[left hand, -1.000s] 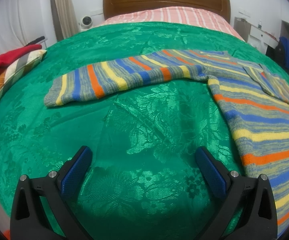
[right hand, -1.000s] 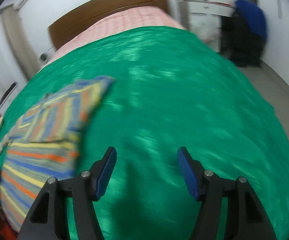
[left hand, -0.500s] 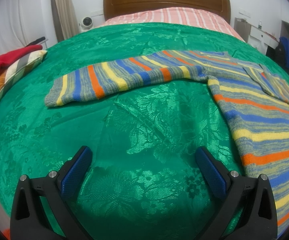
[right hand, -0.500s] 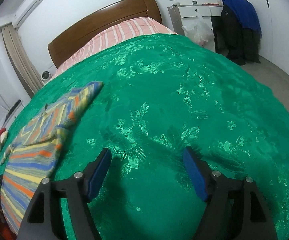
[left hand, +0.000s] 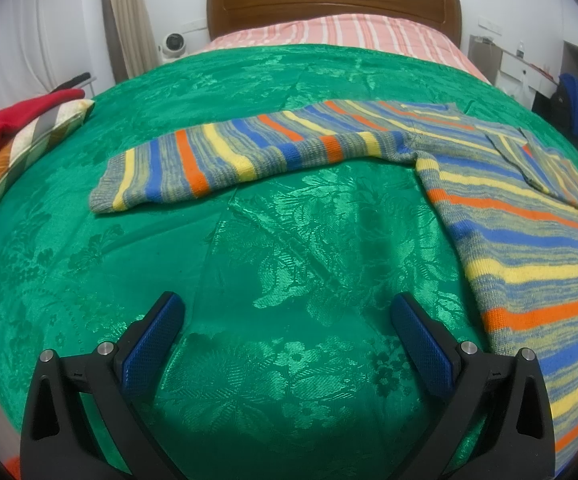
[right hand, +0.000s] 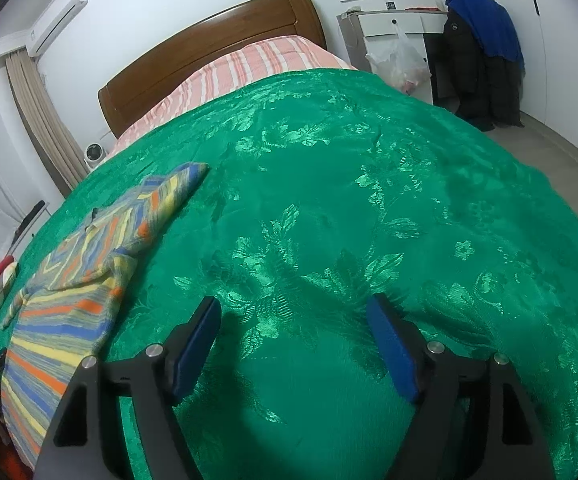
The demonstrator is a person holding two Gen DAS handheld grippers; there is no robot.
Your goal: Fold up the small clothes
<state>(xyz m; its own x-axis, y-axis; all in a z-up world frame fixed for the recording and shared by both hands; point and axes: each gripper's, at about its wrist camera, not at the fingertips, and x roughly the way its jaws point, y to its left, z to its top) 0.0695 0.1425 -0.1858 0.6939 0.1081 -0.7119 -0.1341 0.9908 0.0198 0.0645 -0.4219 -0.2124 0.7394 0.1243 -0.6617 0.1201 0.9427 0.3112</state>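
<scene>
In the left wrist view, a striped sweater (left hand: pixel 521 208) is seen lying flat on the green bedspread (left hand: pixel 289 272). Its body is spread to the right of the left gripper (left hand: pixel 285 312), and one sleeve (left hand: pixel 225 160) is stretched out leftward from the body, ahead of the fingers and apart from them. The sleeve's long axis runs across the view, roughly square to the line along which the fingers point, with the cuff at its far left end. The other sleeve appears already folded over the body at the far right. The left gripper's jaws are held wide, with only bedspread between them. A striped cushion (left hand: pixel 21 148) with a red cloth on it is seen well left of the sweater, at the bed's edge.

In the right wrist view, the sweater (right hand: pixel 69 304) is found to the left of the right gripper (right hand: pixel 293 312), its hem edge just beside the left finger (right hand: pixel 197 336). The jaws stand wide apart, and nothing but bedspread is between them.

The outstretched sleeve is judged to be the next part to fold, and the left gripper is judged nearer to it.
</scene>
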